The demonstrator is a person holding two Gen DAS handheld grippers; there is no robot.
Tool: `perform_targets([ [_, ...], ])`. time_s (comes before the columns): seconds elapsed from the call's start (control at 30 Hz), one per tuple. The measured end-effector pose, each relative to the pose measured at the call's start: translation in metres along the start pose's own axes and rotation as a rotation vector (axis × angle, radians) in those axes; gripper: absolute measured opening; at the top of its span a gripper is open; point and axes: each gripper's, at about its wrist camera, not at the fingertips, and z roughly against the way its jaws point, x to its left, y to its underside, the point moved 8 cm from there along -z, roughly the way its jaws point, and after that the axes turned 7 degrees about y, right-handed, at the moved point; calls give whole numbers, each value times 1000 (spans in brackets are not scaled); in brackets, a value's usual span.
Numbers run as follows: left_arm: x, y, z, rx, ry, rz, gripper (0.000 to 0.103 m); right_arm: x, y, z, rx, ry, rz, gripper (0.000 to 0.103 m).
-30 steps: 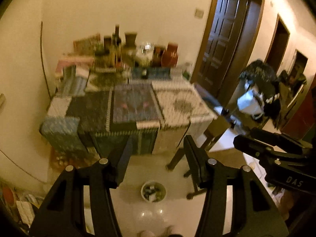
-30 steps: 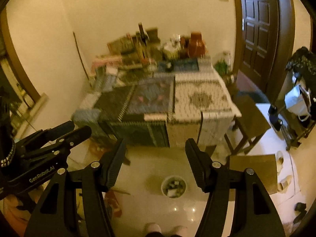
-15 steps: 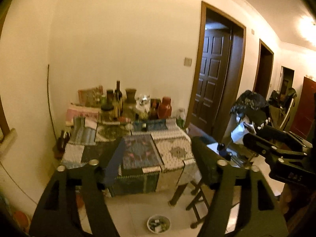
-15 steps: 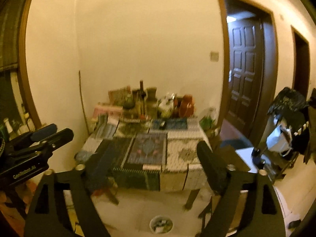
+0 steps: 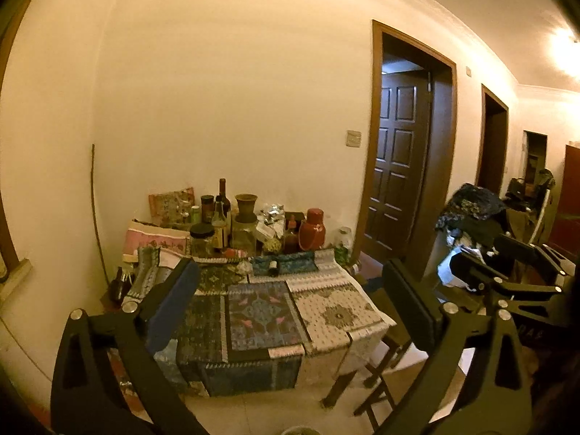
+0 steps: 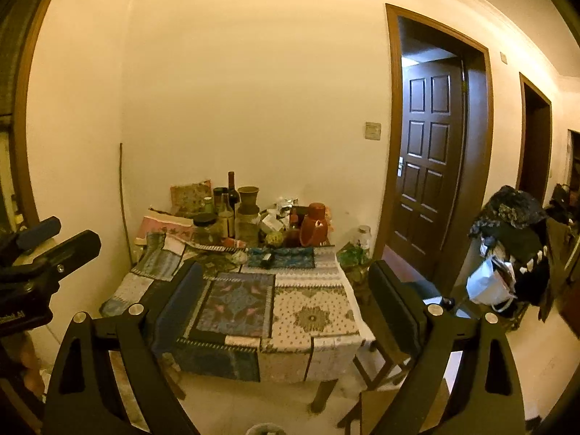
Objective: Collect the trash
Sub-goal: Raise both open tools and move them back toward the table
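Observation:
A table with a patchwork cloth (image 5: 337,315) (image 6: 311,317) stands against the wall ahead. Crumpled wrappers and paper (image 5: 272,217) (image 6: 281,210) lie among the bottles at its back. A small dark object (image 5: 272,267) (image 6: 266,259) lies on a blue mat. My left gripper (image 5: 290,290) is open and empty, held up in front of the table. My right gripper (image 6: 286,286) is open and empty, beside it. A small trash bowl's rim (image 5: 299,430) (image 6: 264,429) just shows on the floor at the bottom edge.
Bottles, jars and a red thermos (image 5: 311,228) (image 6: 315,224) crowd the table's back. A wooden chair (image 5: 377,373) (image 6: 384,369) stands at the table's right. A dark door (image 5: 398,166) (image 6: 431,166) and a loaded cart with bags (image 5: 471,224) (image 6: 507,246) are to the right.
Both grippers have tilted up from the floor toward the table and wall. The trash bowl slid to the bottom edge of both views. Both grippers stayed open.

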Motion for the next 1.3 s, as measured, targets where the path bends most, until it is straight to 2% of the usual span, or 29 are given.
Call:
perform_targets([
  [0.17, -1, -16, -52, 6, -25, 4, 102, -10, -12, -33, -8, -45, 7, 91],
  [0.43, 0, -38, -138, 37, -69, 68, 102, -39, -36, -102, 32, -112, 19, 91],
  [0.6, 5, -41, -179, 64, -108, 121, 102, -54, -42, -139, 52, -124, 43, 91],
  [0.77, 19, -35, -218, 85, -136, 165, 102, -53, -37, -178, 95, -131, 72, 91],
  [0.87, 37, -26, -244, 125, -174, 179, 102, -49, -32, -206, 138, -148, 74, 91],
  [1.03, 69, -13, -287, 189, -192, 184, 102, -33, -16, -254, 251, -167, 53, 91],
  [1.17, 97, -7, -324, 213, -202, 118, 102, -18, -5, -292, 331, -167, 28, 91],
  [1.3, 127, 1, -369, 274, -165, 79, 102, 6, 8, -339, 416, -147, -1, 91],
])
